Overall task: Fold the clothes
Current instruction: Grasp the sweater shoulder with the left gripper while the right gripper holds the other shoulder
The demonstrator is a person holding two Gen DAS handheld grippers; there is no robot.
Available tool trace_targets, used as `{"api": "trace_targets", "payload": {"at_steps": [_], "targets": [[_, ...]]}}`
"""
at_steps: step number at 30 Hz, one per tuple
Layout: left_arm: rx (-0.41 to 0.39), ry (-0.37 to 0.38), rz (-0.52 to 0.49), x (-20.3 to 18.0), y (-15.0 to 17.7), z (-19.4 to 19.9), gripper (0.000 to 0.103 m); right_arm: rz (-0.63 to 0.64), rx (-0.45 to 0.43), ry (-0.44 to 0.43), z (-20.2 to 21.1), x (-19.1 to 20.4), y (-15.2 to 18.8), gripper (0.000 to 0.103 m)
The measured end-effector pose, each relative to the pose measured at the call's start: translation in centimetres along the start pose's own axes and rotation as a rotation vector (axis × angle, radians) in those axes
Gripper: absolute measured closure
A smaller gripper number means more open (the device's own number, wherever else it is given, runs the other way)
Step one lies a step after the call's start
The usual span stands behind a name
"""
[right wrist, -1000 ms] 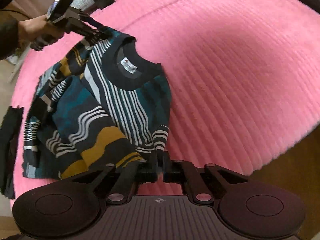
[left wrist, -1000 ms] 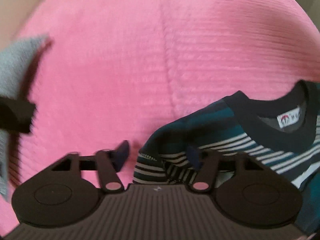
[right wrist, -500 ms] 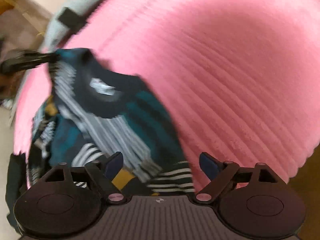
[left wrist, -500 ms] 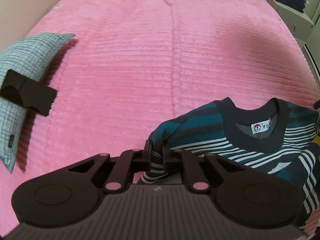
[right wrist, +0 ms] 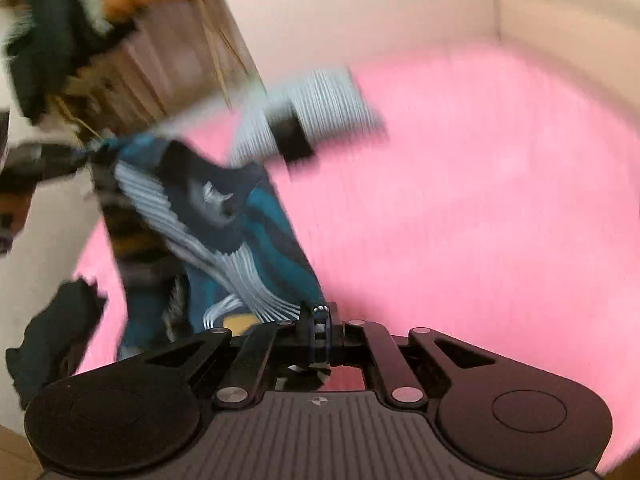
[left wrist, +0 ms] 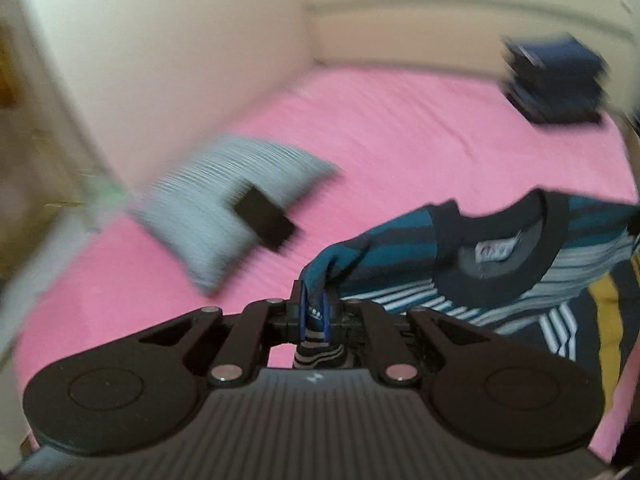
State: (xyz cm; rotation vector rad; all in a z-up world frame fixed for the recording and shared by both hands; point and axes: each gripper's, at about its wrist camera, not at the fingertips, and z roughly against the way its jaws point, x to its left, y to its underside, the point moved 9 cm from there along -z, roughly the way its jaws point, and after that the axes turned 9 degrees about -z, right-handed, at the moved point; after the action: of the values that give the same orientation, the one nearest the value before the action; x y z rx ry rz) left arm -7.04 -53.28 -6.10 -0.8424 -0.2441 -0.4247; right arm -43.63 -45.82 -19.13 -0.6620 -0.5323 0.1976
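Both claws, left (left wrist: 315,314) and right (right wrist: 319,330), clamped on the striped sweater (left wrist: 500,276), probably stretching it flat over the pink bed (left wrist: 400,120).

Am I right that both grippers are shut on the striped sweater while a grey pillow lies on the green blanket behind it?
Nearly: the blanket is pink, as the left wrist view shows. Both the left gripper and right gripper are shut on the sweater, and the grey pillow lies behind.

Each wrist camera looks forward along its own closed fingers, low over the pink bed (left wrist: 400,128), both sharing the striped sweater (left wrist: 500,280), grey pillow (left wrist: 224,200) and wall (right wrist: 360,8)
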Motion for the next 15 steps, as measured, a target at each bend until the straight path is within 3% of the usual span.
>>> {"api": "trace_targets", "payload": {"at_steps": [5, 9, 15], "targets": [[-0.12, -0.189, 0.116, 4.5, -2.7, 11.3, 0.097, 0.215, -0.219, -0.048, 7.0, 5.0, -9.9, 0.101], [-0.223, -0.21, 0.139, 3.7, -2.8, 17.3, 0.097, 0.3, -0.372, 0.02, 12.9, 8.6, -10.5, 0.101], [-0.38, -0.183, 0.155, 1.7, -3.2, 26.2, 0.097, 0.377, -0.561, 0.115, 21.4, 13.9, -9.9, 0.101]]}}
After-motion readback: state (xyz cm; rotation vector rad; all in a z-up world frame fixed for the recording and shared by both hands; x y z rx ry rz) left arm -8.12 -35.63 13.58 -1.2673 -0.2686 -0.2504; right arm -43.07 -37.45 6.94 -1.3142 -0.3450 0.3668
